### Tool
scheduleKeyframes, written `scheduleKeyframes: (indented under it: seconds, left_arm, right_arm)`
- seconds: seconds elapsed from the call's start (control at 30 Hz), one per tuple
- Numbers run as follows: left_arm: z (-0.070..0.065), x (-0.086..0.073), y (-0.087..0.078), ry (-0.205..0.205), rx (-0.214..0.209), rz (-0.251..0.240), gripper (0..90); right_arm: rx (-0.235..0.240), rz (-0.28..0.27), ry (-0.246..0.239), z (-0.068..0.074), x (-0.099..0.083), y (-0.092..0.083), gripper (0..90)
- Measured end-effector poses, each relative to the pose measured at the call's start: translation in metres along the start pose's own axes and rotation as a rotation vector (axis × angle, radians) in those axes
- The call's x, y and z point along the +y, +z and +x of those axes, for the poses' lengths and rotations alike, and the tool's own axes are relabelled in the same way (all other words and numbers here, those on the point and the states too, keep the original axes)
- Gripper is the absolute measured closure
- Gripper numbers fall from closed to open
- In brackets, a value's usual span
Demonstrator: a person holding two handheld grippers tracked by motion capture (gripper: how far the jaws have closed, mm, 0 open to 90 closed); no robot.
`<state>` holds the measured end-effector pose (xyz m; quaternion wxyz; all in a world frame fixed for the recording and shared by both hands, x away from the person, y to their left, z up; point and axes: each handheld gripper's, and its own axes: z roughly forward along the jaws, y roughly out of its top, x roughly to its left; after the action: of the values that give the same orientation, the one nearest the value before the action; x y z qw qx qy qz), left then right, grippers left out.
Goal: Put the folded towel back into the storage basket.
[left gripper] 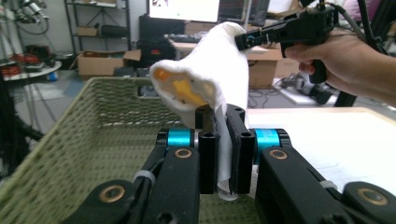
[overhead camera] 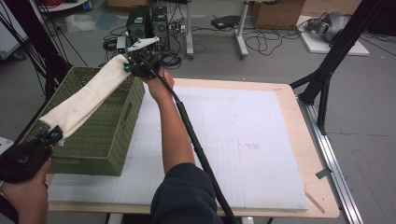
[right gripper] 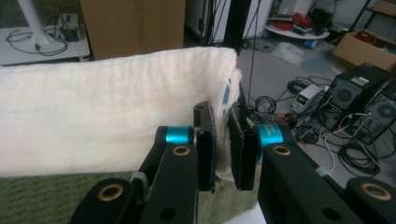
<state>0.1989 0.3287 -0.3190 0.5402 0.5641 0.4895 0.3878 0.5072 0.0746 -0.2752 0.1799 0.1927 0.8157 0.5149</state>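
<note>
Both tongs are clamped on a folded cream towel (overhead camera: 88,98), left tongs (overhead camera: 53,136) at the near end, right tongs (overhead camera: 132,65) at the far end, stretching it over the green basket (overhead camera: 100,140), probably so it drops in flat.

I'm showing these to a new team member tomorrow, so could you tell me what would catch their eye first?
First, the cream towel, stretched in the air above the green basket at the table's left edge. Each end is pinched: the left gripper holds the near end, the right gripper the far end. Beside the basket lies a large white mat on the wooden table.
</note>
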Motion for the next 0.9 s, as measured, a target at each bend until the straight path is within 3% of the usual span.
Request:
scheduleKeyframes:
  seconds: [0.03,0.13,0.37,0.43,0.47,0.5,0.53,0.57,0.6,0.8,0.9]
  left_arm:
    - [0.003,-0.001,-0.001,-0.008,0.005,0.004,84.1]
    - [0.011,-0.004,-0.004,-0.04,0.023,0.011,83.9]
    - [0.02,-0.009,-0.002,-0.032,0.059,0.046,82.9]
    - [0.022,-0.009,-0.001,-0.007,0.097,0.055,65.8]
    - [0.024,-0.009,-0.001,0.0,0.117,0.052,56.0]
    - [0.026,-0.008,-0.002,-0.005,0.14,0.039,56.0]
    - [0.028,-0.008,-0.004,-0.004,0.156,0.026,49.2]
    - [0.029,-0.007,-0.006,0.0,0.166,0.018,43.4]
    - [0.03,-0.006,-0.008,-0.001,0.172,0.009,42.9]
    - [0.03,-0.005,-0.007,-0.035,0.134,-0.007,41.5]
    - [0.028,-0.006,-0.004,-0.071,0.086,0.007,38.8]
  right_arm:
    - [0.008,0.006,-0.009,0.004,0.003,0.01,82.5]
    - [0.012,0.011,-0.015,0.009,0.006,0.02,82.6]
    - [0.012,0.028,-0.013,0.018,0.006,0.046,82.5]
    - [-0.016,0.067,-0.03,0.024,0.003,0.057,78.7]
    - [-0.025,0.075,-0.025,0.024,0.001,0.06,70.0]
    - [-0.025,0.075,-0.025,0.024,0.001,0.06,70.0]
    - [-0.027,0.081,-0.008,0.024,-0.001,0.062,60.9]
    - [-0.021,0.083,0.01,0.022,-0.004,0.063,59.1]
    - [-0.022,0.083,0.009,0.022,-0.004,0.062,57.8]
    - [-0.012,0.071,0.024,0.017,-0.002,0.049,54.0]
    - [0.011,0.064,0.036,0.014,-0.002,0.039,49.3]
